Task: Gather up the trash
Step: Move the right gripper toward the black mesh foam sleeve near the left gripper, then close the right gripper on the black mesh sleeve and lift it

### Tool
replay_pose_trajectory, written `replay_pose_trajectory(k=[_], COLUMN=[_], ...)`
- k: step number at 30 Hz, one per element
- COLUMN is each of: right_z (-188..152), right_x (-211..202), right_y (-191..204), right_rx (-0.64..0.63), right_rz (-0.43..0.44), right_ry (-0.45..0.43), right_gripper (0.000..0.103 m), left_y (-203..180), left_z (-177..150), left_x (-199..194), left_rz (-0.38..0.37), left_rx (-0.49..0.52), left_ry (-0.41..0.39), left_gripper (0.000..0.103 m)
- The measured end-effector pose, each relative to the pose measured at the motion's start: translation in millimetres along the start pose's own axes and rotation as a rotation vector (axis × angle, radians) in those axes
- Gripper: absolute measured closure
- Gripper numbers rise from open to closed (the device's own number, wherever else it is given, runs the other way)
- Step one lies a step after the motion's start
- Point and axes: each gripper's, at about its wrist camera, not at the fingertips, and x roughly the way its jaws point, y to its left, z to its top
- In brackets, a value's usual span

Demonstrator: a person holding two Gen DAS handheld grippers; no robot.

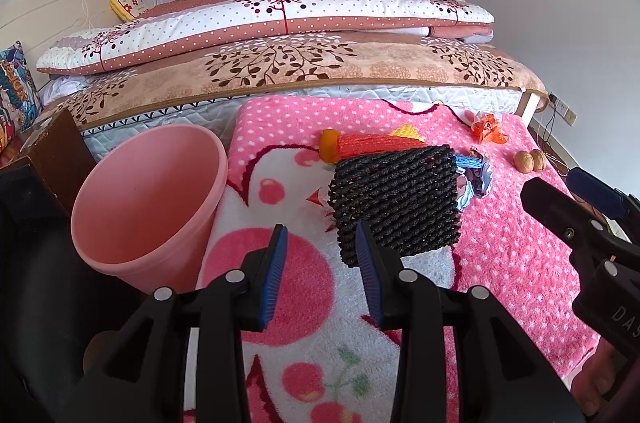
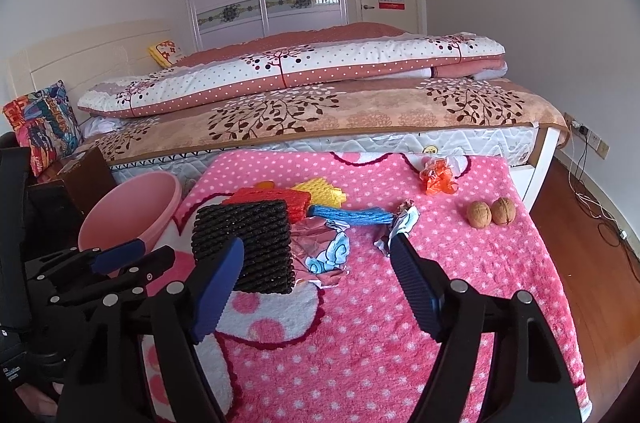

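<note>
The pink bin [image 1: 148, 207] waits left of the left claw [image 1: 322, 275]. That claw is spread wide, with the black foam net [image 1: 396, 203] just ahead. Slide in, pinch it softly, then swing left. The right claw [image 2: 316, 283] is spread too, holding nothing. Only its view shows the crumpled foil wrapper [image 2: 324, 247] fully.

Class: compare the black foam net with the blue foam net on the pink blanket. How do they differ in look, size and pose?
The black foam net is dark and looks broad and blocky; the blue foam net is bright, thin and strip-like. The black one lies nearer both grippers, beside the pink bin; the blue one lies further back, stretched sideways near the crumpled foil wrappers. Both have the same ribbed mesh texture and lie on the blanket, ungripped.
</note>
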Motion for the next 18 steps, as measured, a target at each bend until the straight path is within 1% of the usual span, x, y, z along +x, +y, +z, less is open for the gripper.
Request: replay_pose_trajectory(k=[2, 8, 12, 18], right_z=[-0.2, -2.2, -3.3, -3.2], right_x=[-0.1, 3.4, 5.1, 18.0], right_y=[-0.6, -1.2, 0.5, 7.1], right_rx=[0.002, 0.002, 0.010, 0.005], right_rz=[0.003, 0.022, 0.069, 0.155], right_ry=[0.003, 0.022, 0.032, 0.072], right_gripper=[0.029, 0.036, 0.040, 0.041], left_y=[0.4, 2.9, 11.4, 26.7], left_z=[-0.6, -2.5, -5.4, -10.2], left_x=[-0.1, -0.1, -0.2, 1.4], left_rz=[-0.001, -0.009, -0.014, -0.018], left_rx=[0.001, 0.010, 0.013, -0.015], left_ry=[0.001, 0.001, 0.001, 0.018], left_gripper=[0.067, 0.067, 0.067, 0.067])
